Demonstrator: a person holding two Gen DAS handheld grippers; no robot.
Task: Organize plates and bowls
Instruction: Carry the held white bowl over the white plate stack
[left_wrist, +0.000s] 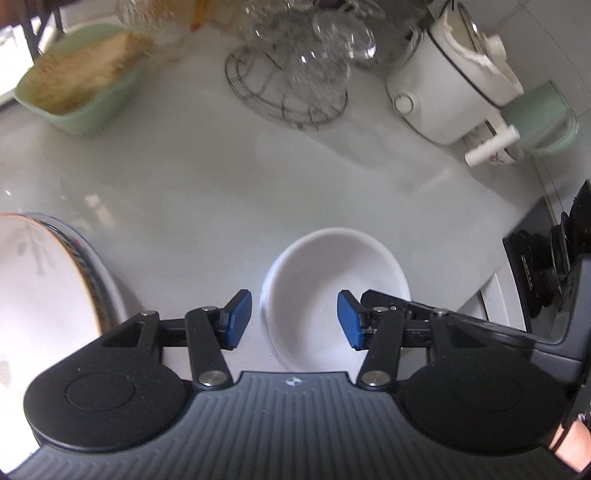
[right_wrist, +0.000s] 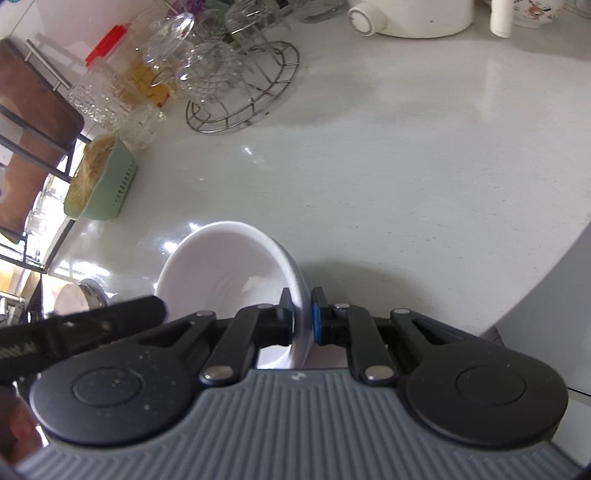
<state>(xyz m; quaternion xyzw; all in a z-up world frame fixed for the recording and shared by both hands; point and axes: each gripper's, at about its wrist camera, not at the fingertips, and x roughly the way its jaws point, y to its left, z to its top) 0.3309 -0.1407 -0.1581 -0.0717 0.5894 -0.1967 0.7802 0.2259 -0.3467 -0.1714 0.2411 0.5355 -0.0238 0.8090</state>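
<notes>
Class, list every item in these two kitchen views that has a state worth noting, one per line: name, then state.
White bowl: upright, gripped by its rim.
Right hand-held gripper: shut on the bowl's rim.
Left hand-held gripper: open, holding nothing, above the bowl.
Plates: stacked on the counter.
Green basket: filled with something pale yellow.
Glasses: hung upside down on a wire rack.

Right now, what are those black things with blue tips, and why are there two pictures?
They are tongs that a person holds, one in each hand. Each has a small camera looking along its fingers, so you get one picture per hand. The right tongs are pinching the rim of a white bowl. The left tongs are open above the same bowl, touching nothing. On the pale counter also stand a wire rack of glasses, a green basket, a white cooker and stacked plates.
</notes>
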